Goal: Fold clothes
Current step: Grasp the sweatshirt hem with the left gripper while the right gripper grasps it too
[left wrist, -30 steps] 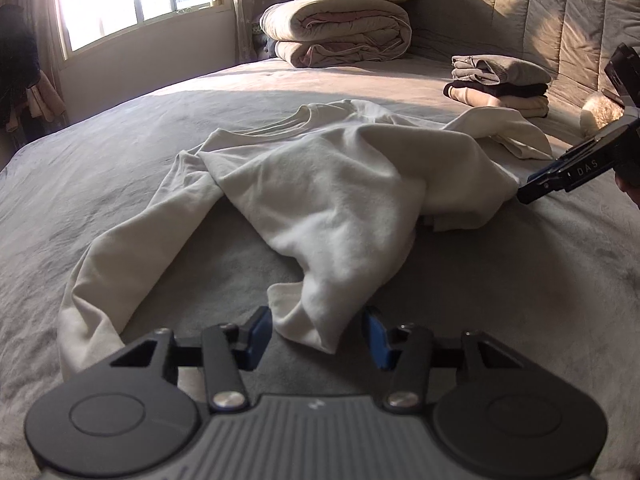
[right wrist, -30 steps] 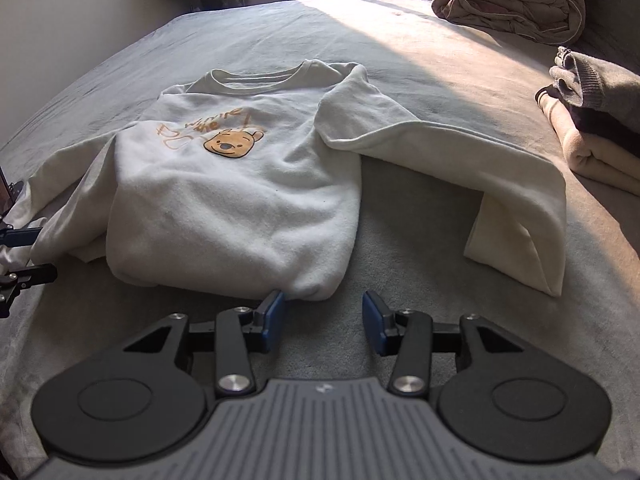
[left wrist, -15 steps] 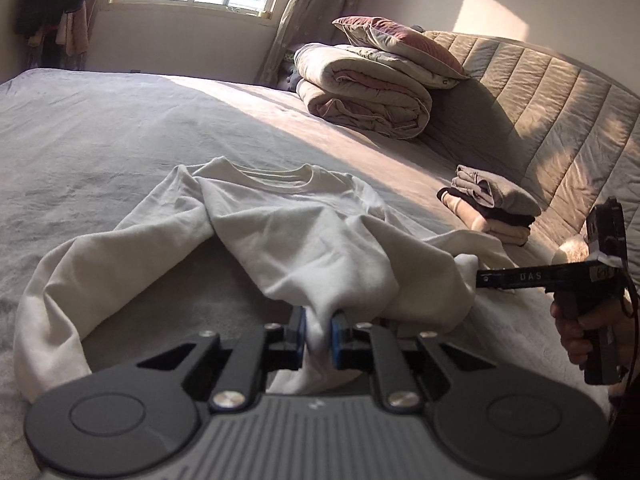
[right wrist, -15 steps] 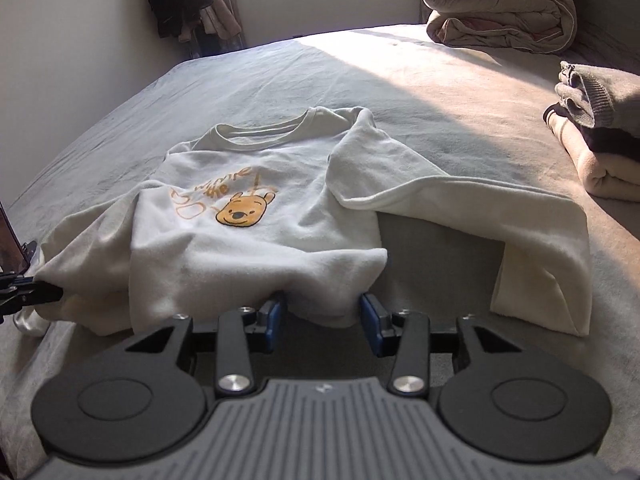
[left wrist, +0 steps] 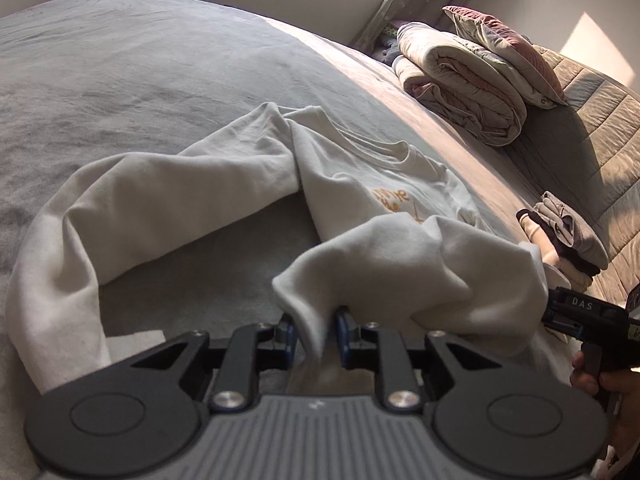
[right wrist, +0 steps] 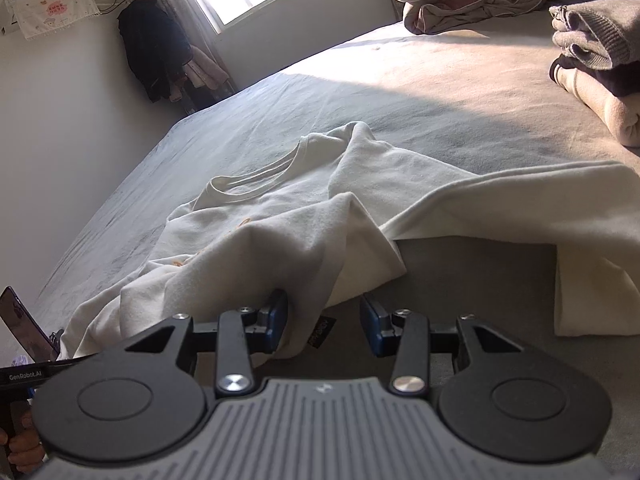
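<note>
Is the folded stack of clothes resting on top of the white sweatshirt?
No, the folded stack of clothes sits apart on the bed, beyond the white sweatshirt.
</note>
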Tool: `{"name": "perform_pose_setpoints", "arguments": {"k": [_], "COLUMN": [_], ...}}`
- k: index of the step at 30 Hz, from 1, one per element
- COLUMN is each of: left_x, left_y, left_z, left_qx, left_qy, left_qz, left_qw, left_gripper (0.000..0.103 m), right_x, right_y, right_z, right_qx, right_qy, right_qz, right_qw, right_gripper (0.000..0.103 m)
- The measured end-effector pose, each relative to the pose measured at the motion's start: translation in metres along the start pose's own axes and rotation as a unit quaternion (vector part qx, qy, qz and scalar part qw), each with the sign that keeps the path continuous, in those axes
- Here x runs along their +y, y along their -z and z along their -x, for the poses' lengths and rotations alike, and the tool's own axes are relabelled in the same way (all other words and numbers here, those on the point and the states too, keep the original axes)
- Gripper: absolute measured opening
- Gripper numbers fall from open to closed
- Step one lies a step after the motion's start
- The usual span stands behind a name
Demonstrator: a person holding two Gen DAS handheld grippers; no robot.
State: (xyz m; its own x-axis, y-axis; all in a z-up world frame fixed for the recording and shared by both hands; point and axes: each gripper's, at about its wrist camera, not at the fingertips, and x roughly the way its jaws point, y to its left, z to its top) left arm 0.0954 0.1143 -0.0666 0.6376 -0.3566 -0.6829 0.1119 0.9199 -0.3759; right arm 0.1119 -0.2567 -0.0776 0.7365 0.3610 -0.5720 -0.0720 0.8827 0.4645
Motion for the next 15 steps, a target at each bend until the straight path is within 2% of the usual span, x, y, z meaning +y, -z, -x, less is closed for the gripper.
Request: {"name": "perform_pose_setpoints", "arguments": {"k": [4,7,10,15], "left_x": [-0.002,-0.003,-0.003,-0.004], "left_y": [0.007,0.008,0.01,0.012], "left_z": [0.002,0.005,0.013,0.036], "left_qx": [0.006,0.015,0.029,0.032], "left_qy": [-0.008,-0.005,0.011,0.051], "left_qz": [-0.016,-0.026,-0.026,-0.01], "left_qw": [0.9998,0.9995,0.9992,0.9981], "left_gripper": [0.022,0.019,0.006,0.005], "right_x": [-0.003,-0.002,0.002,0.001], "right_y": [0.007,0.006,0.002,-0.006], "right_z": [-0.003,0.0,0.016,0.057], "right_qx": [-0.007,0.008,0.013,0.007], "right_qy": [-0.001,-0.018,-0.013,-0.023], "right_qz": [-0.012,-0.017,-0.014,-0.013], "right_qw": [1.0,1.0,1.0,1.0], "right_gripper": [0.044,0.009,0.009,0.008]}}
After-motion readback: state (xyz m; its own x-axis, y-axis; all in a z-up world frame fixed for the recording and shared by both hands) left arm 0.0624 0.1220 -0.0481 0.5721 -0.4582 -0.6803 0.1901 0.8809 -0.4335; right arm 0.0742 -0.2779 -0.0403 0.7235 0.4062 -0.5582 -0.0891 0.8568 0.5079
